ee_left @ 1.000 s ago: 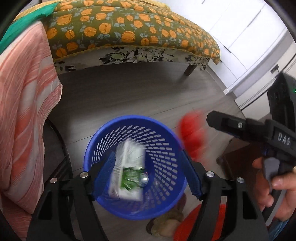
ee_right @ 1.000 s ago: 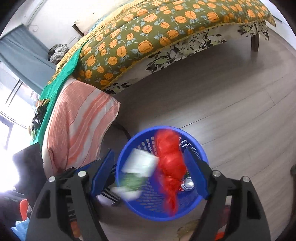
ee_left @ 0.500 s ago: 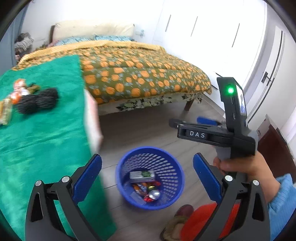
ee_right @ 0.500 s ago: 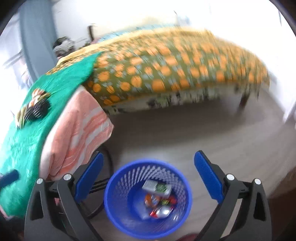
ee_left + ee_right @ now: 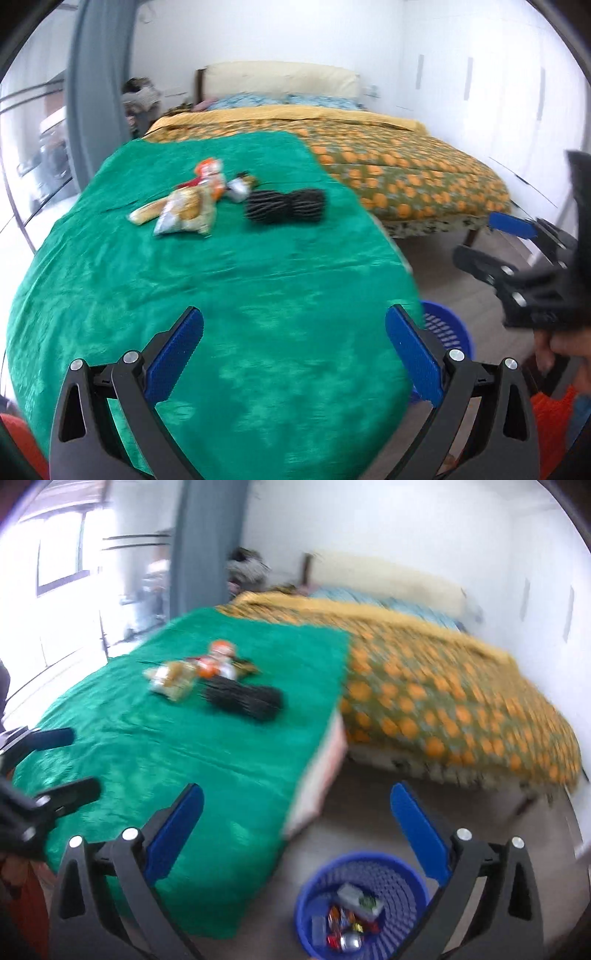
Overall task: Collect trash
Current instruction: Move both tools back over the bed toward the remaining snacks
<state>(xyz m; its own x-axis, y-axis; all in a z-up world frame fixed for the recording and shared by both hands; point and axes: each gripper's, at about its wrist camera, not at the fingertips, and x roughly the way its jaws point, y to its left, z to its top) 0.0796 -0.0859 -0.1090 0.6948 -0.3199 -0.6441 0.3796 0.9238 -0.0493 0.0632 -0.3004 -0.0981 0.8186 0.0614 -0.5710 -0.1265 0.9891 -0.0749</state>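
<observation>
Both tools empty, heading for the remaining trash

The left tool and right tool are standing wide open, gripping nothing, their jaws having just been opening. Crinkled snack wrappers are lying far back on the green-clothed table, beside a black ribbed roll; the blue perforated plastic basket is sitting on the floor, holding trash. Advisable: take one wrapper per tool, clear of the roll
</observation>
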